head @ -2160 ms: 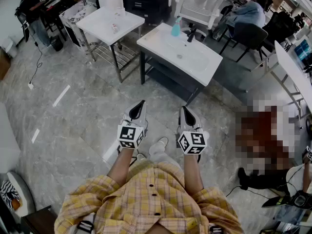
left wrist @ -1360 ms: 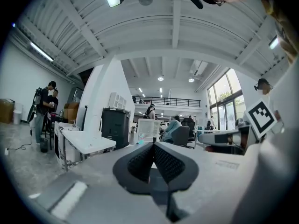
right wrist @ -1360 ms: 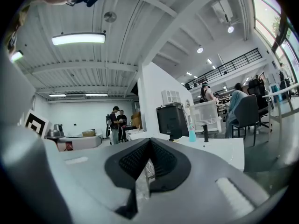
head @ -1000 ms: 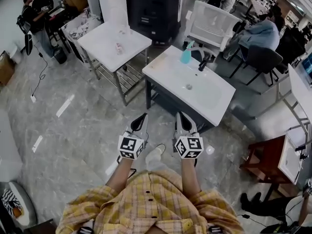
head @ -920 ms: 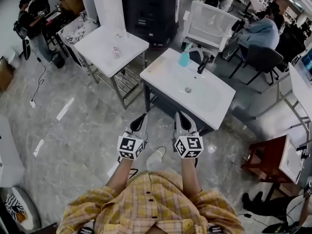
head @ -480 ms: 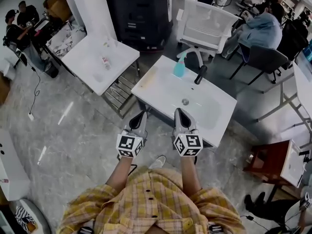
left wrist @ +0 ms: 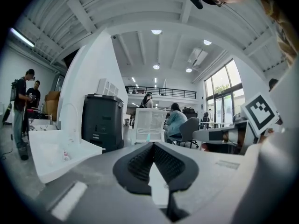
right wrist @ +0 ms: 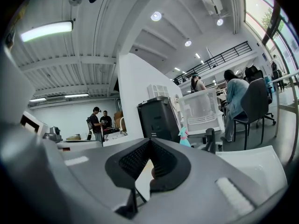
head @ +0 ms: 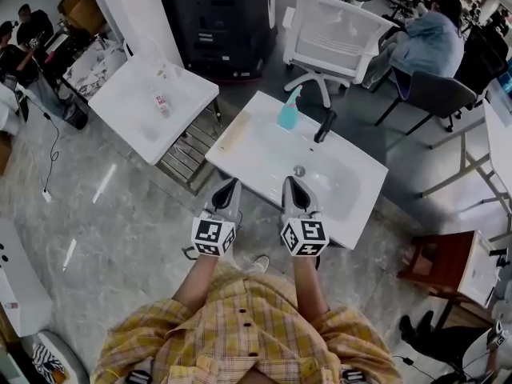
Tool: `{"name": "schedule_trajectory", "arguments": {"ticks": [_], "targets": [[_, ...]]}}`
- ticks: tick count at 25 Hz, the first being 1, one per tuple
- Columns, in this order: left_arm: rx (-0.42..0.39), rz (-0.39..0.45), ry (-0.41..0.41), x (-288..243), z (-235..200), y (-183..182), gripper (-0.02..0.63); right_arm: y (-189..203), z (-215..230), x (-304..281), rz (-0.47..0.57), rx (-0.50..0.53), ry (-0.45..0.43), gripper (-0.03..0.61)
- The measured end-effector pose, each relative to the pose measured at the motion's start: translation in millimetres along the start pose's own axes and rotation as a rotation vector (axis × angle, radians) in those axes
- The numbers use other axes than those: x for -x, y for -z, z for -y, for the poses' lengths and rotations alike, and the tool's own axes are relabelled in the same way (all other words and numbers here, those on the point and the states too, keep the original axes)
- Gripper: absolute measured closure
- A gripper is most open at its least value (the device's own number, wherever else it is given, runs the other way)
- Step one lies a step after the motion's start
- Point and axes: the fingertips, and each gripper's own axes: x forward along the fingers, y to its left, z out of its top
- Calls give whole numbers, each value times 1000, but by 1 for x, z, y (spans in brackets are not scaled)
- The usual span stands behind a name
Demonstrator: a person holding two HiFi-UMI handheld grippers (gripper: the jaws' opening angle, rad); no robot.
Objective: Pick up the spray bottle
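**A:** What differs from a second ago?

**B:** Both tools have come forward. The left tool (head: 231, 185) and the right tool (head: 290, 182) stood short of the glossy white rectangular basin surface (head: 248, 146) then. Now their tips reach over its near edge, and the basin fills more of the head view.

**A:** Counts, from the left?

**B:** There are two white basins. The second white basin stand (head: 132, 110) is on the left and carries one small clear bottle (head: 162, 102). Then come the two tools, each with one black-and-white marker cube (head: 211, 237). After those are one teal translucent plastic spray bottle (head: 288, 112), one matte black faucet (head: 324, 125) and one white slatted chair (head: 340, 22).

**A:** How are the tools set?

**B:** Both are clenched. The ribbed black pads (left wrist: 139, 163) meet tip to tip, and nothing sits between them on either side.

**A:** And the spray bottle?

**B:** It stands upright at the far edge of the basin surface, just left of the faucet. It is well apart from both tools.
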Motion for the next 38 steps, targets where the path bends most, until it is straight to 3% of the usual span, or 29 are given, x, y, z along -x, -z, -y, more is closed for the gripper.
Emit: {"name": "schedule_trajectory", "arguments": {"ticks": [14,24,32,38], "targets": [[2,-9,160,-129,-45,-14,615,-10,53,-102,-12,4,117,577],[-10,-77,370,-244,-94,-39,615,-29,92,-204,-36,-37,309,577],[-6,-122,505,-292,-120,-34,615,-23,110,-240,-51,-69,484,577],[0,-145,566,-309,-120,-26,615,-19,123,-246,-63,-75,565,577]]}}
